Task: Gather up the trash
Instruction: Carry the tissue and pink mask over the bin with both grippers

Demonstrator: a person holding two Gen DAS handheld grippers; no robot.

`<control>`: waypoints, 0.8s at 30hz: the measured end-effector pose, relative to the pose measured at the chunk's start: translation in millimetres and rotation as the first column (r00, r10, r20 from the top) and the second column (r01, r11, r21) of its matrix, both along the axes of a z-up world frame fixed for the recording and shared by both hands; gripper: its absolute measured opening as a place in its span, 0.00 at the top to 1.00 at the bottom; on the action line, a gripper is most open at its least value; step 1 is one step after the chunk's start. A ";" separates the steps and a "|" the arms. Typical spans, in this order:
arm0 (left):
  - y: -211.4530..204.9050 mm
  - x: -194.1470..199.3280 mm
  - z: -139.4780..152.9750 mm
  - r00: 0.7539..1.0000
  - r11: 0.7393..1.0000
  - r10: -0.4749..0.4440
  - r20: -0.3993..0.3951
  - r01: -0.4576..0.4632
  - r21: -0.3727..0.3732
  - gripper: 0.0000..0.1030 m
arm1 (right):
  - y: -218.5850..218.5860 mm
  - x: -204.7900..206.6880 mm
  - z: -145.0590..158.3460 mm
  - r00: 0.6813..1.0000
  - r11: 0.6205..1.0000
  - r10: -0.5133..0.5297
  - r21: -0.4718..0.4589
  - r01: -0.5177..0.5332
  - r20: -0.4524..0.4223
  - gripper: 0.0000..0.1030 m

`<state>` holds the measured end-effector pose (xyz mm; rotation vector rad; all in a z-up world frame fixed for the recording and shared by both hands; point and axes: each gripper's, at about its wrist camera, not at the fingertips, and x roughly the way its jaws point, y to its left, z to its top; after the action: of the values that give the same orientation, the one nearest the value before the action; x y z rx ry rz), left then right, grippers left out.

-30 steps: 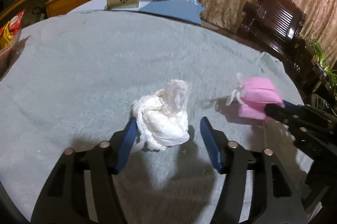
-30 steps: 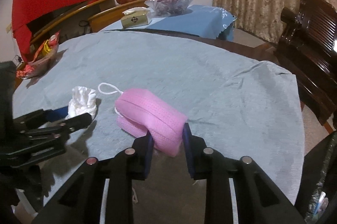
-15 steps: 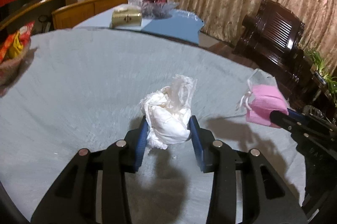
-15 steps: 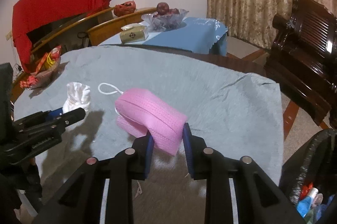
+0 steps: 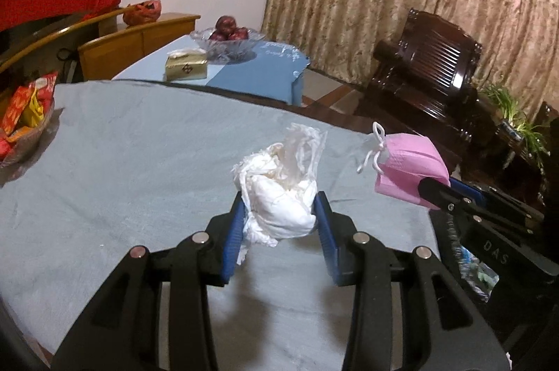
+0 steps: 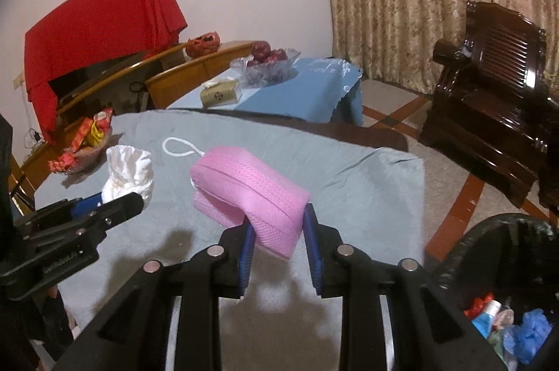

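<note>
In the left wrist view, the left gripper [image 5: 281,219] is clamping a crumpled white tissue wad [image 5: 279,193] above the grey tablecloth [image 5: 122,168], its underside lying hidden, while the pink mask [image 5: 408,166] is hanging at 3 o'clock. In the right wrist view, the right gripper [image 6: 277,243] is pinching that soft woven mask [image 6: 249,193] past the cloth's edge. The black-lined trash bin [image 6: 496,269] is sitting at 4 o'clock, cut off by the frame.

A round table [image 5: 139,161] is wearing a grey-blue cloth [image 6: 367,182] that is lying flat across the near scene and draping over its right edge. At the far left, a basket of red and yellow snack packets [image 5: 24,123] is sitting on the cloth. Beyond it, a second table under a blue cover [image 6: 307,91] is carrying a gold tissue box [image 5: 186,67] and a glass bowl of dark red fruit [image 6: 267,58]
</note>
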<state>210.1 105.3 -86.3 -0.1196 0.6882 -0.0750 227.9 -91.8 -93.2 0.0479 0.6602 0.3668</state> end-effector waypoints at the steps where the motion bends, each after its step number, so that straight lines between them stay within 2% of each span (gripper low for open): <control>1: -5.0 -4.2 4.4 1.000 1.000 -0.008 0.006 0.008 0.003 0.63 | -3.4 -3.4 3.6 1.000 1.000 -0.004 0.002 0.004 0.005 0.74; 13: -54.6 -44.7 39.6 0.995 0.997 -0.083 0.054 0.083 0.010 0.63 | -51.5 -51.7 42.9 0.995 0.998 -0.066 0.000 0.066 0.071 0.74; 24: -100.5 -72.2 59.4 0.982 0.986 -0.164 0.096 0.162 0.026 0.63 | -97.6 -89.3 63.4 0.986 0.992 -0.125 0.001 0.126 0.113 0.74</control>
<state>138.0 4.9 -26.9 -0.0415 0.6001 -0.2306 138.6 -189.4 -29.7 0.0617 0.5436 0.2442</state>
